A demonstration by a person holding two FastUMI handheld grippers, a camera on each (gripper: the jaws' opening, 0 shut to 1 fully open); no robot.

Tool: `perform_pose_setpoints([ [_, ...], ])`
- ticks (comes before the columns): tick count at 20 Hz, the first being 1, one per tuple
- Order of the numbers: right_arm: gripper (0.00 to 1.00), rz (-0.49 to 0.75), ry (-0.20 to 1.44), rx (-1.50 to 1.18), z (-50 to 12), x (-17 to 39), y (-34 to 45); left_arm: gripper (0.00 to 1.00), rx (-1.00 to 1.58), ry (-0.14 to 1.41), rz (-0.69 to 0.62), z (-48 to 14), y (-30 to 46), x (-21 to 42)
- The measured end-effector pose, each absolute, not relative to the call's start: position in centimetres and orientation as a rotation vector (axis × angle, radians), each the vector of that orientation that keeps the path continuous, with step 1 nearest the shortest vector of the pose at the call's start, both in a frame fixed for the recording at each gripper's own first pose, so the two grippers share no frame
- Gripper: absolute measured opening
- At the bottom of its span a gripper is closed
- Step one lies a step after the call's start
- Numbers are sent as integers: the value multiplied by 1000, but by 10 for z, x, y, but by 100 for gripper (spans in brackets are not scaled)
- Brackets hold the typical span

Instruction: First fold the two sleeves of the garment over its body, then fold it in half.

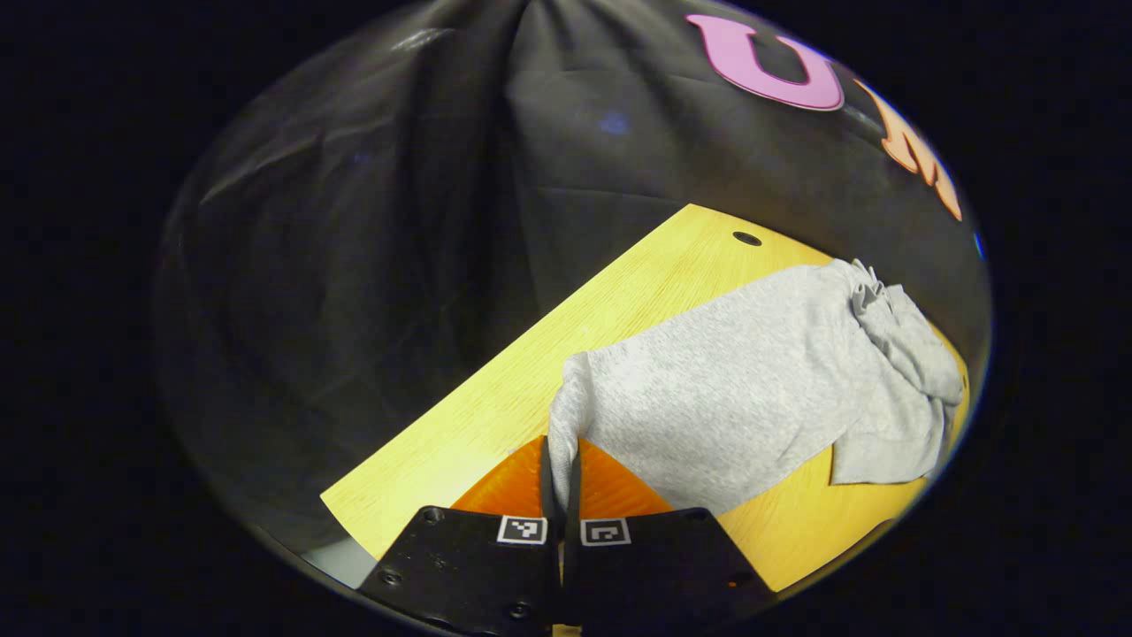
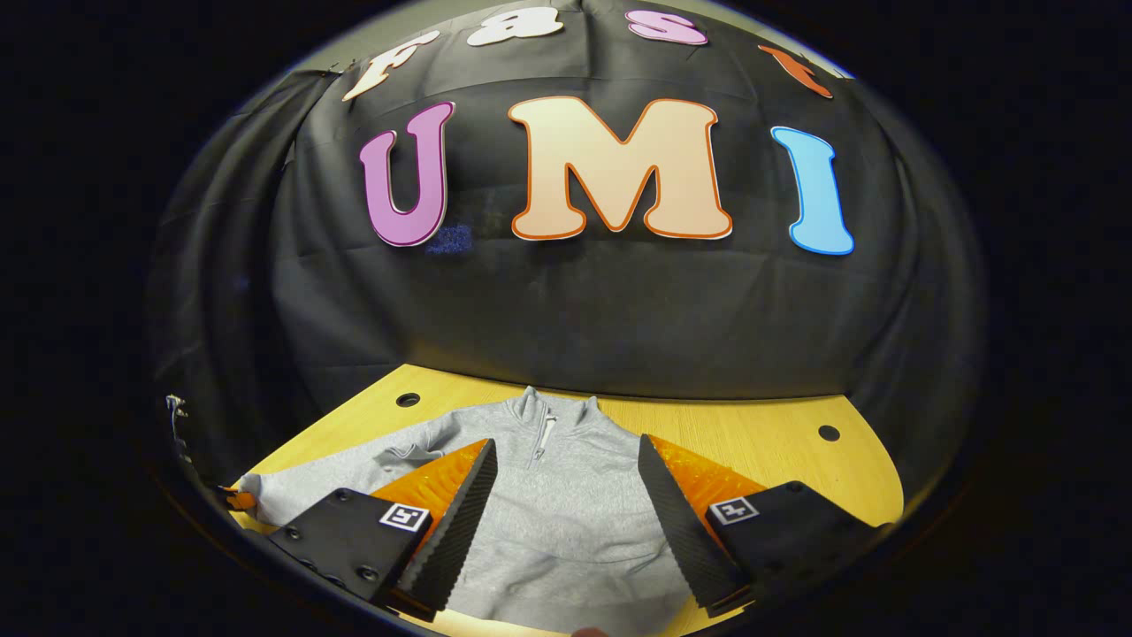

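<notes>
We see the left gripper (image 1: 561,478) pinching the grey garment's (image 1: 743,398) sleeve (image 1: 566,398) while the right gripper (image 2: 566,509) hangs wide open above its body on the counter (image 2: 752,442).

No readable words, brands or numbers on any object. Only signs: small square black-and-white coded markers, patterns not letters. Two sit side by side on the body of the left gripper (image 1: 561,442), left marker (image 1: 522,529) and right marker (image 1: 605,532). Two more on the right gripper (image 2: 566,447), one per finger base: near marker (image 2: 404,517), far marker (image 2: 736,510).
</notes>
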State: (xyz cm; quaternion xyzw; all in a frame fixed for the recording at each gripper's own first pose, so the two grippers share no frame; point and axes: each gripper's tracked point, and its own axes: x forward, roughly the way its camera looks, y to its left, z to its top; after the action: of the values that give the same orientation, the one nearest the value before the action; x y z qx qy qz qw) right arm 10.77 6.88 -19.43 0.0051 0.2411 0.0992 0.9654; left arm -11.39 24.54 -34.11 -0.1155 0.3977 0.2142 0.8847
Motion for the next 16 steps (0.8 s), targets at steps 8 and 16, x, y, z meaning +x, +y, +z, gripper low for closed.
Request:
perform_pose_setpoints([
  [8,96,169,493,9,-196,91,36,0,-275,689,407,-268,245,-38],
  [16,96,87,483,13,-186,71,-23,2,-191,556,233,-207,179,51],
])
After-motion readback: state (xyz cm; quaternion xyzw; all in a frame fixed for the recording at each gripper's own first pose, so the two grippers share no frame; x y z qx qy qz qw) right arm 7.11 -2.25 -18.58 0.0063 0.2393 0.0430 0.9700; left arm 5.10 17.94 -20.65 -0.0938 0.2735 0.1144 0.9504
